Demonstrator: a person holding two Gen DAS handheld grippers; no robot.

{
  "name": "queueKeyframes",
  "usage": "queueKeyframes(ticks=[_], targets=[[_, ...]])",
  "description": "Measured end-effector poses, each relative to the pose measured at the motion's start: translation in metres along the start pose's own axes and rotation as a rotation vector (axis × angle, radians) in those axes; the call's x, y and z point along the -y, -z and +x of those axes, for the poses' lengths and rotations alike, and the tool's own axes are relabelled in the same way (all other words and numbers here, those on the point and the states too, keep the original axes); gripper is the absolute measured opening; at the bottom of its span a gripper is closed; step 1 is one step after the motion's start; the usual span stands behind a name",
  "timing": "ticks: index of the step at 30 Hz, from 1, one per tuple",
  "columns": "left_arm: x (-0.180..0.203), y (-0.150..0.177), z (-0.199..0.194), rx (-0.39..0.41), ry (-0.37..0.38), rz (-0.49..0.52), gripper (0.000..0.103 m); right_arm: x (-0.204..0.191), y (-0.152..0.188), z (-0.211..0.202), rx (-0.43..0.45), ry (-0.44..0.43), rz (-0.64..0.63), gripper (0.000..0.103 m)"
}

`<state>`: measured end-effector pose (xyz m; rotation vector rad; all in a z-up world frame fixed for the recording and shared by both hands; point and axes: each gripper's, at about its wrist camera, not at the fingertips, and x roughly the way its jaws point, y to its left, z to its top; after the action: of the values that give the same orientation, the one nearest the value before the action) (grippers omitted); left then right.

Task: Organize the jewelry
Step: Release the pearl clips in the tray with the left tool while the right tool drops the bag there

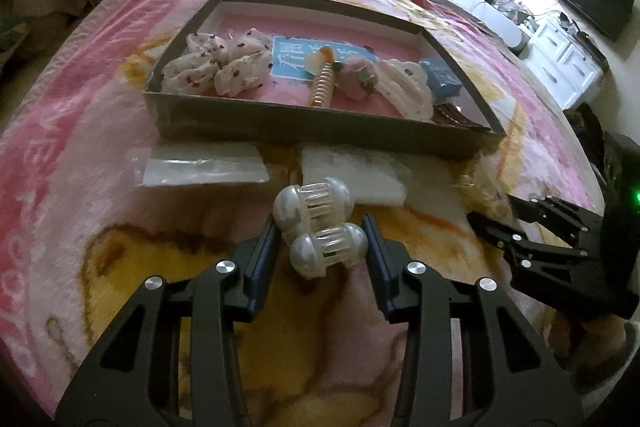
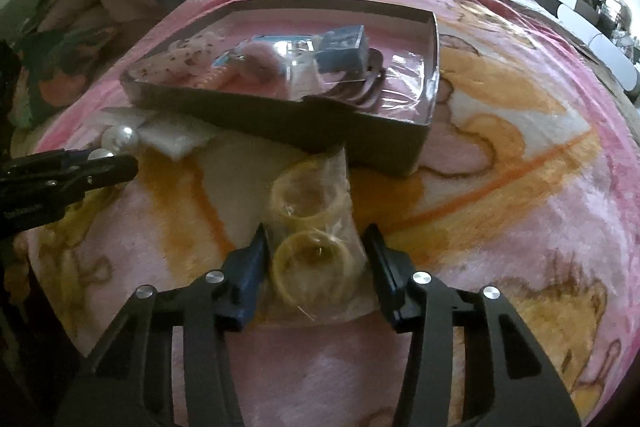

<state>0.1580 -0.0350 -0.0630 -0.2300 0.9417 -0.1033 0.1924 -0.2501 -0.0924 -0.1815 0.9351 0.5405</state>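
The left gripper (image 1: 322, 247) is set around a pearl-ended hair claw (image 1: 320, 227) lying on the blanket (image 1: 80, 155) of the bed; its fingers (image 1: 262, 267) are spread, with a small gap visible on each side, so nothing is gripped. The right gripper (image 2: 316, 259) is likewise released, its fingers (image 2: 248, 267) straddling a clear bag of yellow bangles (image 2: 310, 223) resting on the blanket just in front of the cardboard tray (image 1: 320, 131). A slip is judged likely if the left fingers are closed on the rounded pearl ends, since the smooth domes may be squeezed out sideways; the soft pile may also be pinched together with the claw. On the right, the slack plastic may be caught alone, so that the bangles are left sliding inside the bag. Two clear sachets (image 1: 204, 169) lie between the claw and the tray's near wall and must be cleared on the way in. The tray is already crowded: a spotted fabric bow (image 1: 216, 67), a gold spiral clip (image 1: 322, 87), a pink fluffy clip (image 1: 358, 77), a white claw clip (image 1: 408, 87) and a blue box (image 1: 440, 77) are lined along its front, so free floor is judged to remain mainly toward the back
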Motion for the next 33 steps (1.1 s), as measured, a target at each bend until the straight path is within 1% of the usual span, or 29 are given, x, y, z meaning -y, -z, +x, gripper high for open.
queueKeyframes(ticks=[2, 6, 12, 20, 25, 29, 33], targets=[[-0.002, 0.003, -0.006, 0.001, 0.002, 0.004, 0.033, -0.003, 0.002, -0.004, 0.005, -0.030, 0.012, 0.044], [-0.007, 0.008, -0.018, 0.011, 0.001, 0.009, 0.033, -0.013, 0.007, -0.014, 0.006, -0.126, 0.050, 0.044], [-0.016, 0.013, -0.041, 0.043, -0.015, 0.017, 0.033, -0.035, 0.007, -0.033, 0.029, -0.162, 0.037, 0.044], [-0.031, 0.007, -0.067, 0.087, -0.024, 0.001, 0.033, -0.070, -0.004, -0.053, 0.073, -0.195, -0.006, 0.044], [-0.040, 0.000, -0.076, 0.113, -0.033, -0.005, 0.033, -0.086, -0.021, -0.062, 0.106, -0.194, -0.040, 0.044], [-0.047, -0.005, -0.079, 0.125, -0.036, -0.012, 0.033, -0.091, -0.034, -0.065, 0.124, -0.197, -0.050, 0.044], [-0.051, -0.015, -0.080, 0.139, -0.034, -0.015, 0.033, -0.088, -0.048, -0.067, 0.146, -0.178, -0.048, 0.044]])
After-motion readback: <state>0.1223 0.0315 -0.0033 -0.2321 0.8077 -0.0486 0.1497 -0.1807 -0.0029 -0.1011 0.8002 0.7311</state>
